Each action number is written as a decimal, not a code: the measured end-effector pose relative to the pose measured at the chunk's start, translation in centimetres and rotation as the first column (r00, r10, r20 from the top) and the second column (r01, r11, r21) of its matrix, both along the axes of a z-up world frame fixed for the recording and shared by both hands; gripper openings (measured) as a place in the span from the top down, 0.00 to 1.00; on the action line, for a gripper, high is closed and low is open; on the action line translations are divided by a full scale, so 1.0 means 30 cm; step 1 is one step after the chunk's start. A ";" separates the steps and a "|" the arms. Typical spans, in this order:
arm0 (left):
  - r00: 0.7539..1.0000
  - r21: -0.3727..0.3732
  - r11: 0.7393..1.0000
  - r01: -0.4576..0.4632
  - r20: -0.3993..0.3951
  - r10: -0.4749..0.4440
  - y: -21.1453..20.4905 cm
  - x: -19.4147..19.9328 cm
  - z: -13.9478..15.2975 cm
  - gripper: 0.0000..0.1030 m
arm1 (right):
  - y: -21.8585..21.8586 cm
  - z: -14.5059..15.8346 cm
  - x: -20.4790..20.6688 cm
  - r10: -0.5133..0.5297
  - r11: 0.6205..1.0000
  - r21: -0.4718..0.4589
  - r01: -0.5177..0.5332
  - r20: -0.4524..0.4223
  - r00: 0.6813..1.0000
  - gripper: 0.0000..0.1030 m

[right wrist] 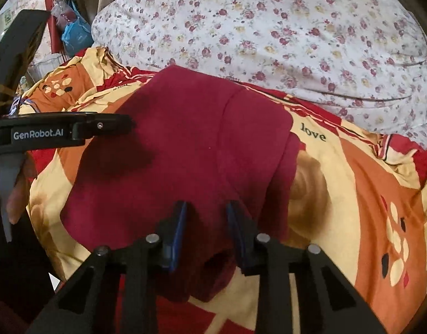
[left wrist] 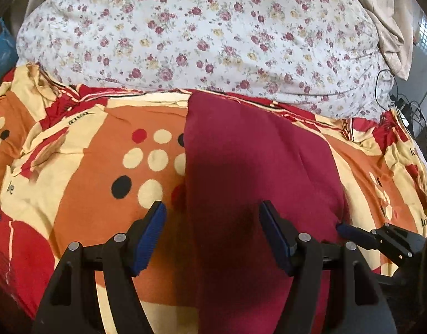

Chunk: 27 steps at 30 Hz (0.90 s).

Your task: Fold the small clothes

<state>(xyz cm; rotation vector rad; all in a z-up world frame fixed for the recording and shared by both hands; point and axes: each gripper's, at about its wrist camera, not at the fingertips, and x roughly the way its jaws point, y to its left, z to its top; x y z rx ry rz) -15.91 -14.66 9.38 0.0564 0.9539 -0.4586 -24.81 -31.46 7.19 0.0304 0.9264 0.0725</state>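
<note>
Lying partly folded on the patterned bedsheet (left wrist: 82, 150), the maroon garment (left wrist: 249, 150) could bunch or slide if the right gripper (right wrist: 205, 233), jaws partly open around its near edge, closes on 1 layer while the left gripper (left wrist: 213, 236) hovers wide open.

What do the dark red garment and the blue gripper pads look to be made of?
Dark red folded garment: seemingly soft matte knit or fleece, judging by its fuzzy, unshiny surface and rounded folds. Blue ribbed pads on the left gripper: probably rubber or soft plastic, matte with fine ridges. The exact fibre can't be told.
</note>
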 end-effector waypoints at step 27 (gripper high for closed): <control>0.986 0.029 0.995 -0.092 0.141 0.087 0.080 -0.072 0.086 0.42 | -0.012 0.125 0.017 -0.233 0.970 0.093 0.223 0.110 0.966 0.18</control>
